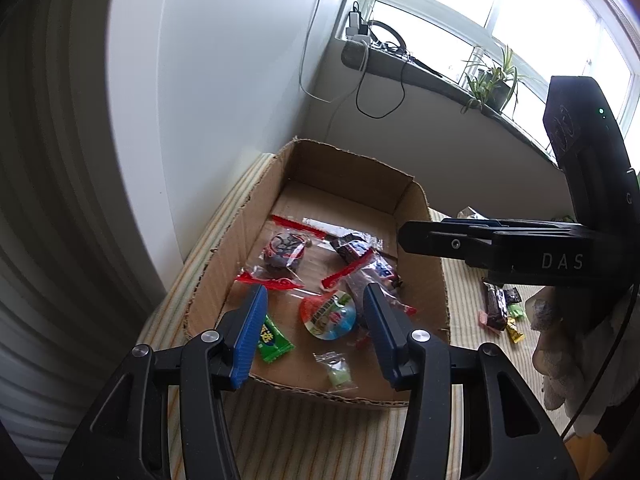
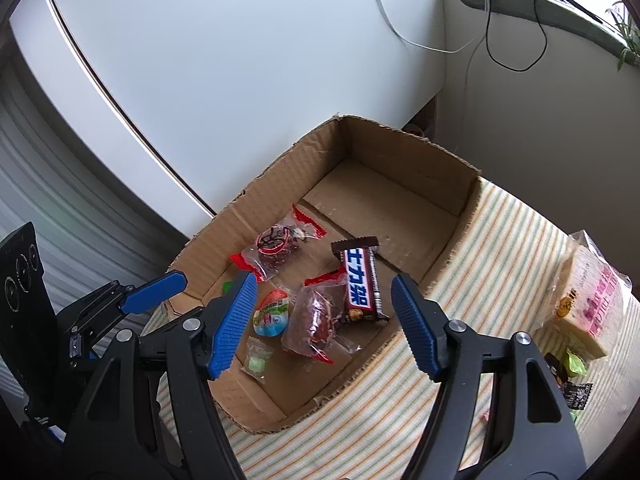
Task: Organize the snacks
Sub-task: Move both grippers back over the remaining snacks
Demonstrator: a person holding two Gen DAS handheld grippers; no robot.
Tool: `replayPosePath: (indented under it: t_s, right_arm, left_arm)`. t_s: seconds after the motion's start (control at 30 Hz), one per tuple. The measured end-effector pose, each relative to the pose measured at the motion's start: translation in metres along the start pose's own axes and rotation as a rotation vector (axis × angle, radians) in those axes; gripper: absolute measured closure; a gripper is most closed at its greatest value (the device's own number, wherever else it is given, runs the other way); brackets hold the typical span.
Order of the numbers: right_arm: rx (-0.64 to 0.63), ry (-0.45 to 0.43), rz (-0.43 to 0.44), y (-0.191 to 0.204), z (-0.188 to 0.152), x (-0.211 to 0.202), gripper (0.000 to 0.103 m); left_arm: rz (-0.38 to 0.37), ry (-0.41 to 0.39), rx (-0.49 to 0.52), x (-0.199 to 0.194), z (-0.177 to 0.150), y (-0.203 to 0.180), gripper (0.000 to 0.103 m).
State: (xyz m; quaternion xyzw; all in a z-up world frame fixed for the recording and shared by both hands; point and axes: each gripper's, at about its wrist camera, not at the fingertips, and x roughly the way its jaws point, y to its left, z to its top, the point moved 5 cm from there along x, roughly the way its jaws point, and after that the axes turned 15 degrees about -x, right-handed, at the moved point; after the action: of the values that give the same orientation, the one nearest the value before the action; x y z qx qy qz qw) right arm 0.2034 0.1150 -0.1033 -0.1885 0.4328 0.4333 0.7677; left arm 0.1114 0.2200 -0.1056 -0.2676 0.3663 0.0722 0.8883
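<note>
A low cardboard box [image 1: 424, 208] [image 2: 400, 152] lies on a striped cloth. Inside are a brown Snickers bar [image 2: 360, 280], a round red-and-blue candy [image 1: 328, 314] [image 2: 272, 312], a green packet [image 1: 272, 340], a small pale-green sweet [image 1: 338, 376] [image 2: 256, 360] and two clear red-edged bags of dark snacks [image 1: 282, 254] [image 2: 316, 316]. My left gripper [image 1: 315, 287] hovers open over the box's near end, with nothing between its pads. My right gripper [image 2: 325, 277] also stands open above the box, over the bar and bag, gripping nothing. In the left wrist view its fingers [image 1: 412, 236] reach in from the right.
Loose wrapped sweets [image 1: 500, 308] lie on the cloth to the right of the box, beside a pink-printed bread pack [image 2: 588, 300]. A gloved hand [image 1: 560, 352] holds the right gripper. A white wall stands just behind the box. Cables and potted plants [image 1: 492, 80] line the windowsill.
</note>
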Motion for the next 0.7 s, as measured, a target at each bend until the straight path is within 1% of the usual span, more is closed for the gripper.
replayPosePath:
  t_s: [0.2, 0.33, 0.5, 0.7]
  right_arm:
    - [0.009, -0.015, -0.018, -0.011, -0.008, -0.014, 0.031]
    - [0.025, -0.027, -0.030, -0.023, -0.017, -0.027, 0.031]
    - [0.038, -0.037, -0.068, -0.040, -0.033, -0.042, 0.031]
    - [0.072, -0.042, -0.090, -0.064, -0.053, -0.060, 0.031]
  left_arm:
    - [-0.014, -0.001, 0.009, -0.002, -0.002, -0.010, 0.054]
    - [-0.037, 0.008, 0.029, -0.002, -0.007, -0.022, 0.054]
    - [-0.060, 0.017, 0.053, -0.002, -0.013, -0.038, 0.054]
    - [-0.085, 0.028, 0.083, -0.001, -0.022, -0.060, 0.054]
